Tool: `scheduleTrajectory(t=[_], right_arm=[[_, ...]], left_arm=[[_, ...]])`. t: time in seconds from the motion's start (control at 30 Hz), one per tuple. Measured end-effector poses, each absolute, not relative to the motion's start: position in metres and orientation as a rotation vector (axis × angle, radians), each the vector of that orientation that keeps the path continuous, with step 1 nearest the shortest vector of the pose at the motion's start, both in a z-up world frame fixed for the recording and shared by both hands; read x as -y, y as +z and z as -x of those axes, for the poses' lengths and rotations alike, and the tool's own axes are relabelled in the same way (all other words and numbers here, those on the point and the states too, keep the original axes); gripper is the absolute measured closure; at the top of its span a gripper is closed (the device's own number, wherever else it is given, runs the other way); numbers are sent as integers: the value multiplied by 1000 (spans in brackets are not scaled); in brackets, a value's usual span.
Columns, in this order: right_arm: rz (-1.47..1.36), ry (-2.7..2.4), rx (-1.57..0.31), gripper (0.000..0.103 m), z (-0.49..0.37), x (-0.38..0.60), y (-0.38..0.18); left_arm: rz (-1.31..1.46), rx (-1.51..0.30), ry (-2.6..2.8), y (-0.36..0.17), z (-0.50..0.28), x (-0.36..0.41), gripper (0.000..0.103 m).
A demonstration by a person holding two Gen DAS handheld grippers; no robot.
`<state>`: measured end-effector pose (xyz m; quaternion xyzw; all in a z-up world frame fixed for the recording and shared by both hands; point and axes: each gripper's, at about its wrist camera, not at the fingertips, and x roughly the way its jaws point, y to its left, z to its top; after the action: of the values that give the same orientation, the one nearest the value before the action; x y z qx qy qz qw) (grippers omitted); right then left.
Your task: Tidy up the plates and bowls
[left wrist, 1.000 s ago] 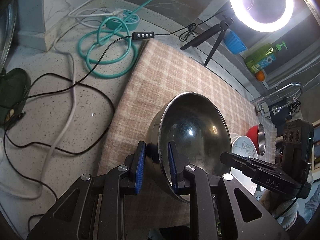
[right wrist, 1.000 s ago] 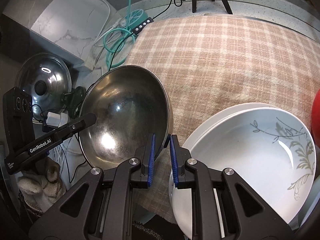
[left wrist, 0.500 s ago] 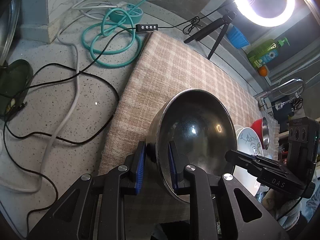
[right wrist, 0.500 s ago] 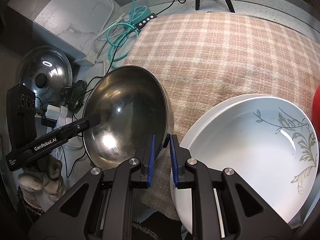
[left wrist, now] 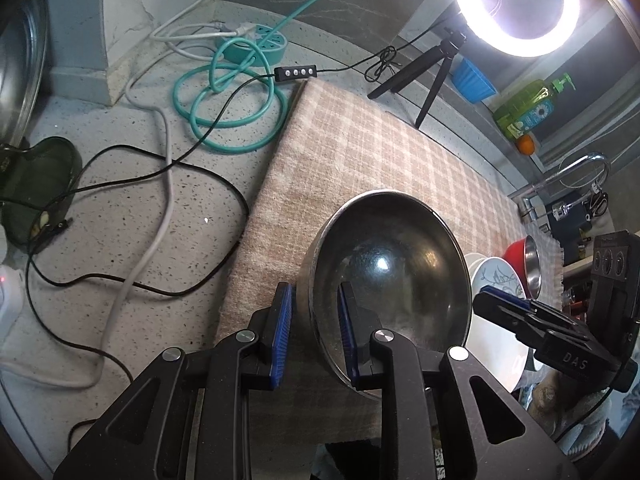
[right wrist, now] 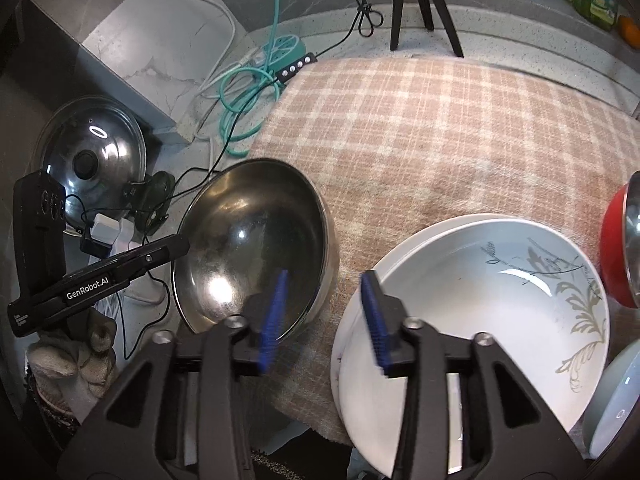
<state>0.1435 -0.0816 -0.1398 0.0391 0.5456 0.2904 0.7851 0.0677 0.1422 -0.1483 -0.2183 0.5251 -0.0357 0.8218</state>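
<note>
A large steel bowl [left wrist: 388, 268] [right wrist: 256, 240] sits tilted at the near left of the checked cloth [left wrist: 360, 152]. My left gripper [left wrist: 314, 328] is shut on the bowl's near rim, one pad inside and one outside. My right gripper [right wrist: 326, 312] is open, its left pad over the bowl's right rim, its right pad at the edge of a white plate with a leaf pattern [right wrist: 500, 296]. That plate lies on another white plate. A red bowl with a steel inside [right wrist: 620, 240] stands at the right.
Teal and black cables [left wrist: 224, 104] and a power strip lie on the speckled counter at the left. A pot lid [right wrist: 88, 160] leans at the far left. A ring light on a tripod [left wrist: 516, 4], a blue cup, a soap bottle and a tap stand behind the cloth.
My right gripper has opened and let go of the steel bowl's rim. My left gripper still holds the bowl, which has shifted slightly to the right on the cloth.
</note>
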Motion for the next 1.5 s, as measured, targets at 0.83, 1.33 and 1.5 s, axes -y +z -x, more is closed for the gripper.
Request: scheduleTrajectory(t=[0.83, 1.33, 1.5], right_arm=[[-218, 429, -968, 33, -133, 225, -101], [-222, 247, -990, 17, -121, 316, -110], [-262, 200, -984, 17, -118, 350, -109]], left_arm=[[403, -996, -156, -101, -77, -95, 82], [314, -1039, -340, -104, -109, -5, 82], [291, -1060, -408, -108, -122, 29, 82]])
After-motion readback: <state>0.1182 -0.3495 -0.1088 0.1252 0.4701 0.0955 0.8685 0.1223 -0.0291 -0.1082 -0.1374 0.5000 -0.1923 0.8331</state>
